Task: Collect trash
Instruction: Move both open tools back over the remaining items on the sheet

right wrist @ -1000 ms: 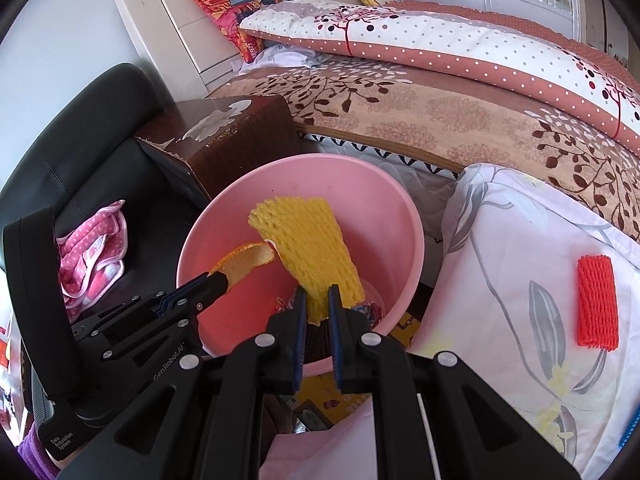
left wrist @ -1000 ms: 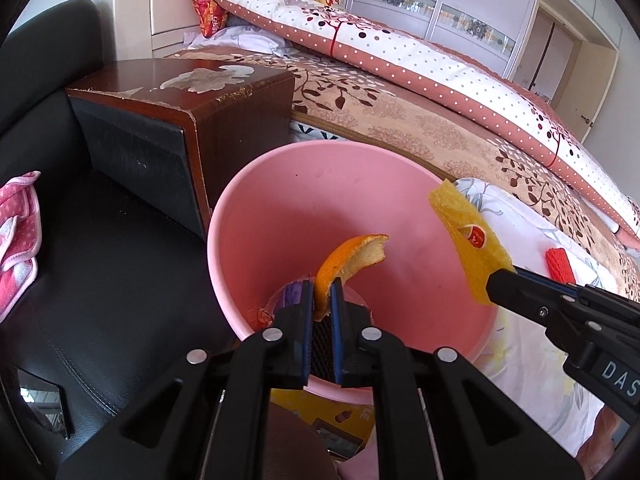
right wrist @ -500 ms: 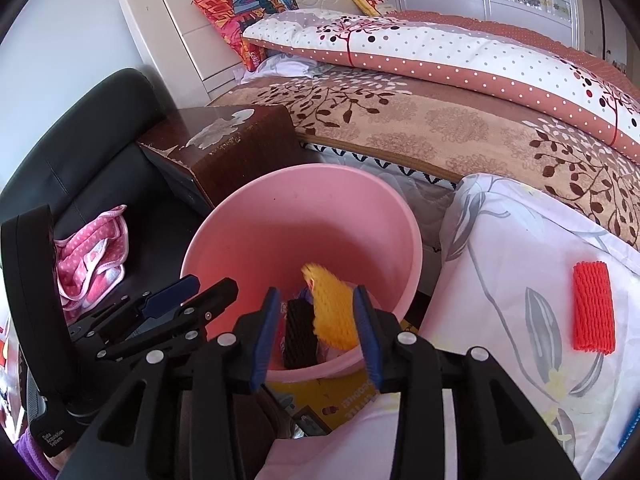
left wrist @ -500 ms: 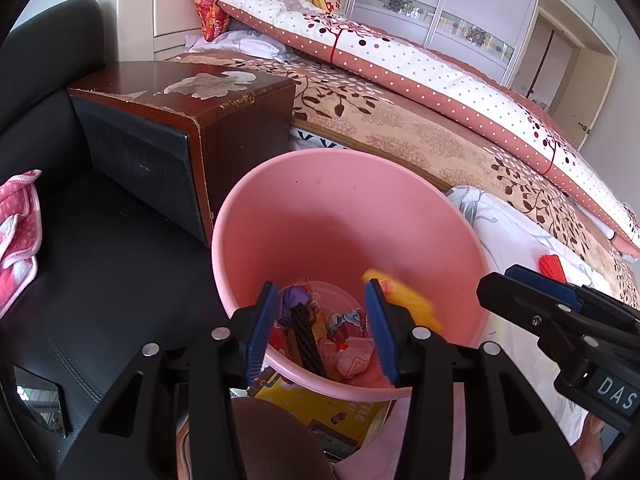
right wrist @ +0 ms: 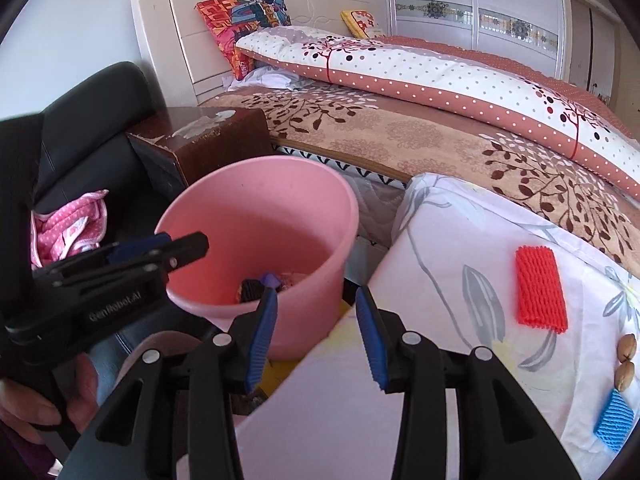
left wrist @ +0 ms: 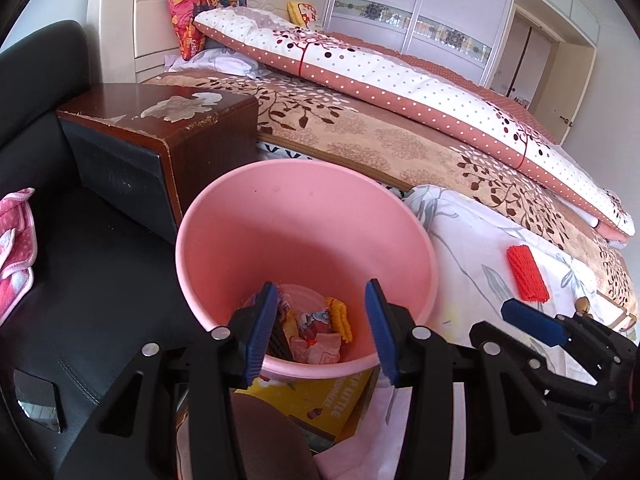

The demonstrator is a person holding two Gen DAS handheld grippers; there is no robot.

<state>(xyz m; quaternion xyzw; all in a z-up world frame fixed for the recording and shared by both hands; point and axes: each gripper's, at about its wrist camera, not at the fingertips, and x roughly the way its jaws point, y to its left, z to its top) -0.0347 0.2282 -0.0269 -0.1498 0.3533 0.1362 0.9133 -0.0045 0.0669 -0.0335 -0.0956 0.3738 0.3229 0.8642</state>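
Note:
A pink bucket point(left wrist: 304, 216) stands beside the bed and holds trash, among it a yellow foam net point(left wrist: 340, 316) and wrappers. It also shows in the right wrist view point(right wrist: 264, 216). My left gripper point(left wrist: 322, 332) is open and empty over the bucket's near rim. My right gripper point(right wrist: 316, 334) is open and empty, right of the bucket, over the edge of the white floral cloth point(right wrist: 460, 248). On that cloth lie a red foam net point(right wrist: 540, 290), a blue foam net point(right wrist: 614, 420) and two nuts point(right wrist: 625, 360). The red net also shows in the left wrist view point(left wrist: 526, 274).
A dark wooden nightstand point(left wrist: 156, 140) stands behind the bucket. A black leather chair point(left wrist: 80, 280) with a pink dotted cloth point(left wrist: 14, 248) is at the left. The bed with a dotted quilt point(left wrist: 400, 80) fills the back. A yellow box point(left wrist: 316, 398) lies under the bucket.
Both grippers opened. The orange peel and the yellow foam net dropped into the bucket. Both grippers have drawn back, the right one moving right over the cloth.

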